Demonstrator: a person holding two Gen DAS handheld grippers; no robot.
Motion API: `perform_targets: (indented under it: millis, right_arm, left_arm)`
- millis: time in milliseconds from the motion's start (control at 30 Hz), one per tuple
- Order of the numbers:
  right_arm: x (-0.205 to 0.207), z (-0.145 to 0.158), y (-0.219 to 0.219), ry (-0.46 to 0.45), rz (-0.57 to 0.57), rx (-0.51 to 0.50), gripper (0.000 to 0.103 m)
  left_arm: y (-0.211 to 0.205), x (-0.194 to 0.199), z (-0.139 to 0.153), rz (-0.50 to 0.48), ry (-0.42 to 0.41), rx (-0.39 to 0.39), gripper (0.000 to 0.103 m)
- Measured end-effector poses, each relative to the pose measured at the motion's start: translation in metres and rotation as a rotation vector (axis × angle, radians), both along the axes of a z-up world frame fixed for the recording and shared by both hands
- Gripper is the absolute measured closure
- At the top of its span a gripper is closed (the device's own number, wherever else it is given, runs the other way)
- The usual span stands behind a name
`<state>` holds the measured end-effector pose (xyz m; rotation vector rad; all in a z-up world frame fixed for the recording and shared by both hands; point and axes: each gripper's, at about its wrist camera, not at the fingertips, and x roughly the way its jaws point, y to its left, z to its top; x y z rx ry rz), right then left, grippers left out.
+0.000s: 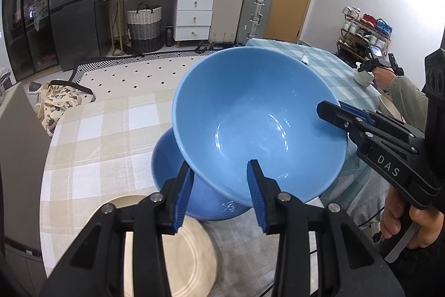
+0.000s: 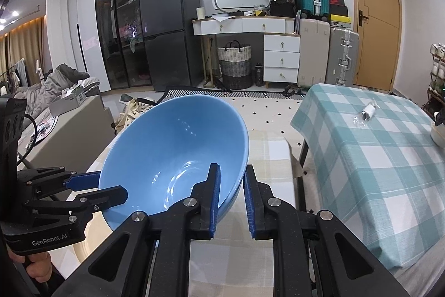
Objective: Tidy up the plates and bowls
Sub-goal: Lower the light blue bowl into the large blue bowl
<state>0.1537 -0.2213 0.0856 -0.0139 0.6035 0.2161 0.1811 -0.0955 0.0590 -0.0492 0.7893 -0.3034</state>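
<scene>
A light blue bowl [image 1: 250, 116] [image 2: 172, 146] hangs tilted above the beige-checked table [image 1: 97, 144]. Both grippers hold it by the rim. My left gripper [image 1: 219, 185] [image 2: 105, 185] straddles the near rim, one finger inside and one against the outer wall, shut on the bowl. My right gripper [image 2: 232, 199] [image 1: 331, 110] is shut on the opposite rim, one pad inside and one outside. Directly beneath the held bowl a darker blue bowl [image 1: 167, 157] stands on the table. A beige ringed plate [image 1: 189, 249] lies in front of it, partly hidden by my left fingers.
To the right stands a second table with a teal-checked cloth [image 2: 375, 157]; a small wrapped item [image 2: 367, 112] lies on it. At its far side another person's sleeve [image 1: 403, 91] and gripper are over a small white bowl [image 1: 363, 78]. A patterned rug lies beyond.
</scene>
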Motion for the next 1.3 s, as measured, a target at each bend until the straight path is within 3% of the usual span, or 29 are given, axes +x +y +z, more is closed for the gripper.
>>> perform_targets:
  millis: [300, 833, 1300]
  right_arm:
    - [0.011, -0.020, 0.019, -0.003, 0.028, 0.010, 0.086]
    - [0.038, -0.052, 0.042, 0.081, 0.067, -0.025, 0.085]
    - [0.048, -0.076, 0.043, 0.141, 0.048, -0.078, 0.085]
  left_arm:
    - [0.014, 0.002, -0.014, 0.050, 0.031, 0.018, 0.065]
    - [0.032, 0.014, -0.040, 0.089, 0.093, 0.034, 0.065]
    - [0.023, 0.022, -0.052, 0.086, 0.112, 0.082, 0.065]
